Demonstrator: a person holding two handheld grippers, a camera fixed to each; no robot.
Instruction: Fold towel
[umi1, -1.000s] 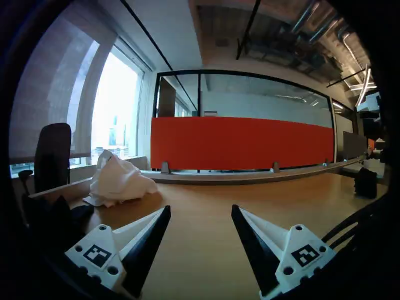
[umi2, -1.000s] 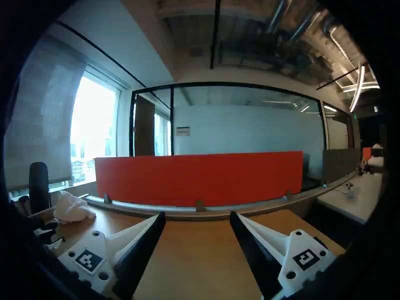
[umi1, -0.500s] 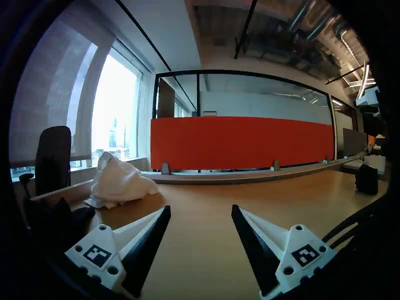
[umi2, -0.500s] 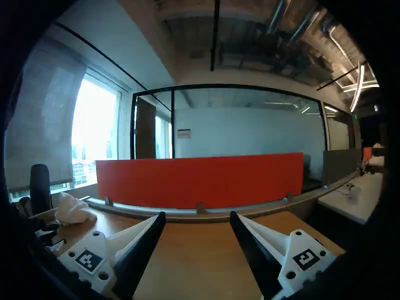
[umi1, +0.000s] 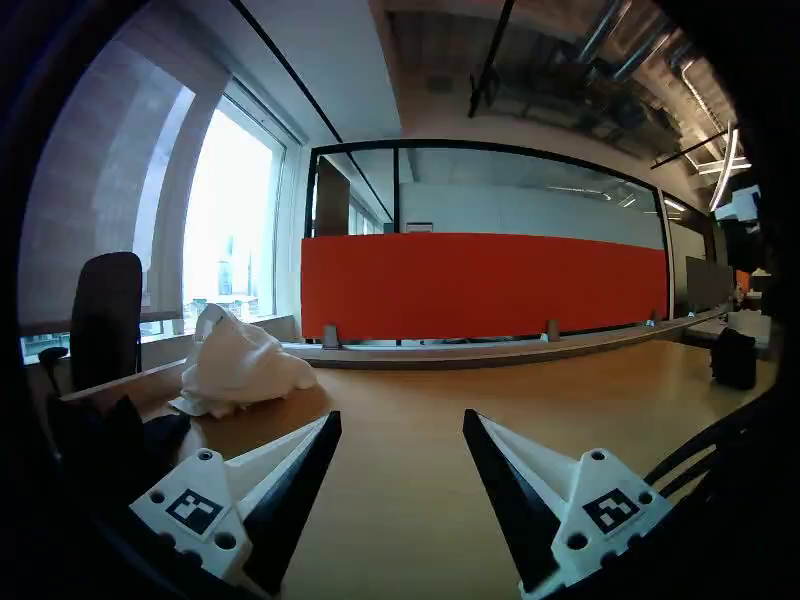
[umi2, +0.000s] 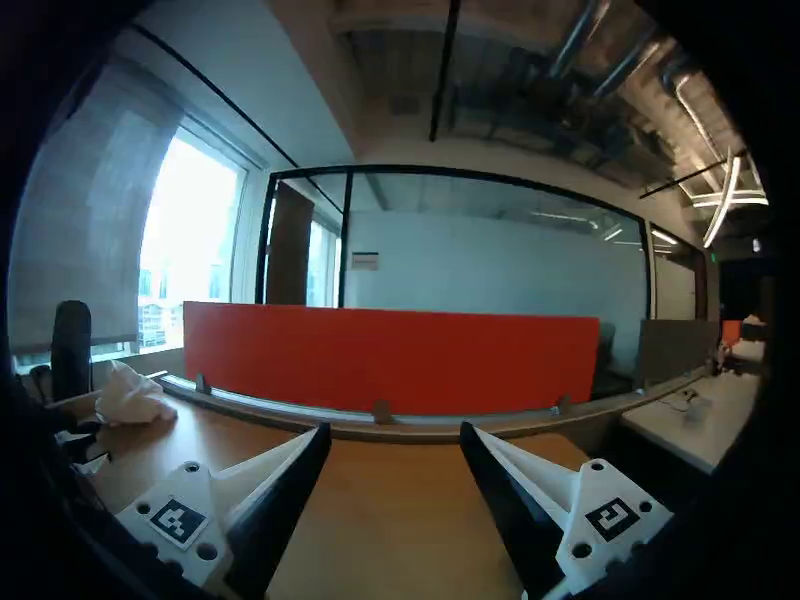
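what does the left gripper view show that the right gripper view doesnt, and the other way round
Left gripper view: a small black object on the wooden desk at far right, and the left gripper, open and empty.
Right gripper view: a white neighbouring desk at right, and the right gripper, also open and empty.
Both: the crumpled white towel lying unfolded at the desk's left, nearer in the left gripper view, the red divider, a black chair and the bright window.

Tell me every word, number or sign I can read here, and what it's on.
No text is legible.
Wall sign: too small to read.
Square markers on left gripper and right gripper: black-and-white patterns, no letters.
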